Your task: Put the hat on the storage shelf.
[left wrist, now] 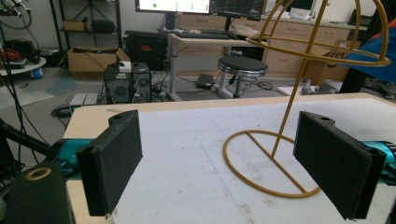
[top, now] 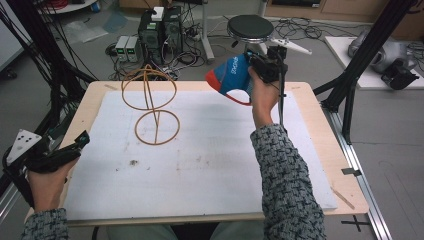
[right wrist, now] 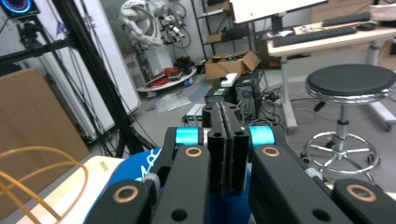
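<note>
Cluttered lab floor, with computer towers [top: 160,30] and a round stool [top: 250,26], lies beyond a wooden table [top: 310,100] topped with a white foam sheet [top: 210,160]. Above the table's far edge, the right gripper [top: 254,61] has its jaws pinched tight on the thin cloth of a blue cap [top: 231,77] with red trim, which hangs free in the air well clear of the sheet. In the right gripper view the two pads meet face to face with blue fabric bunched below them. The left gripper [top: 82,139] rests low at the table's near left corner, jaws spread wide and empty, facing a yellow wire hat stand [top: 150,102] that stands upright on the sheet to the left of the cap.

Such a thin hold on loose fabric could slip, and the cap would likely drop onto the sheet or past the far edge to the floor. A brim or hanging fold could also catch the stand's upper loop [top: 148,86]; the light frame looks easy to tip or drag.

Room is generous: the sheet's centre and right are bare, and the air between cap and stand looks open. The black frame posts [top: 350,85] at the right and the table's far edge are the close limits.
</note>
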A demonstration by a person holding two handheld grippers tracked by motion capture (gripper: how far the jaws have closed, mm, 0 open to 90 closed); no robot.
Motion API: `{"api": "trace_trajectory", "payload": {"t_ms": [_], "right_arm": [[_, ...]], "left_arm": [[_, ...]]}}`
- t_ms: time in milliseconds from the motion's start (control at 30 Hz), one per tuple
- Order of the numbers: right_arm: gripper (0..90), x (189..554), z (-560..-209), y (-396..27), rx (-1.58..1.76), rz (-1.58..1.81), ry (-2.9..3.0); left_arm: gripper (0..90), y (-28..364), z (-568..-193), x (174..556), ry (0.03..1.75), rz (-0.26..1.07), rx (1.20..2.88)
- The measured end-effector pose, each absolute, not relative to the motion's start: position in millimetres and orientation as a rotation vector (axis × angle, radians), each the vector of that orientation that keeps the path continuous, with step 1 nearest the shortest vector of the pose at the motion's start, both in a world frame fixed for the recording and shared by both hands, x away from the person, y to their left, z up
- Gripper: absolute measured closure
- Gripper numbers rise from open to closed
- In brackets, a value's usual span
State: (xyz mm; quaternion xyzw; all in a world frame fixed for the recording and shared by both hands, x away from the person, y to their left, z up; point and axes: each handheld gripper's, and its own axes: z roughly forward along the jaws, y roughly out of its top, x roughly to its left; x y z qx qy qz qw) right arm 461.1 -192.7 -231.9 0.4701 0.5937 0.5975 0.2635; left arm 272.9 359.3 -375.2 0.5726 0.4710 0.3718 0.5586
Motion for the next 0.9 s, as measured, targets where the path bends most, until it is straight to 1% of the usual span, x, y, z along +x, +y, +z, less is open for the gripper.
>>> {"api": "trace_trajectory", "payload": {"t_ms": [133,333,667,900], "right_arm": [[89.9,464.5,-214.9,-171.3,1.235,1.651,1.615],[89.9,469.6,-199.3,-143.0,1.192,1.679,1.640],[89.9,479.5,-186.5,-107.6,1.174,1.734,1.662],[89.9,482.3,-176.4,-69.6,1.131,1.774,1.682]], "left_arm": [[15.6,359.4,-374.4,272.5,1.107,0.879,1.354],[15.8,356.6,-373.5,273.0,1.098,0.875,1.358],[15.8,355.8,-372.2,272.9,1.088,0.867,1.358],[15.8,356.0,-371.4,272.9,1.086,0.864,1.352]]}}
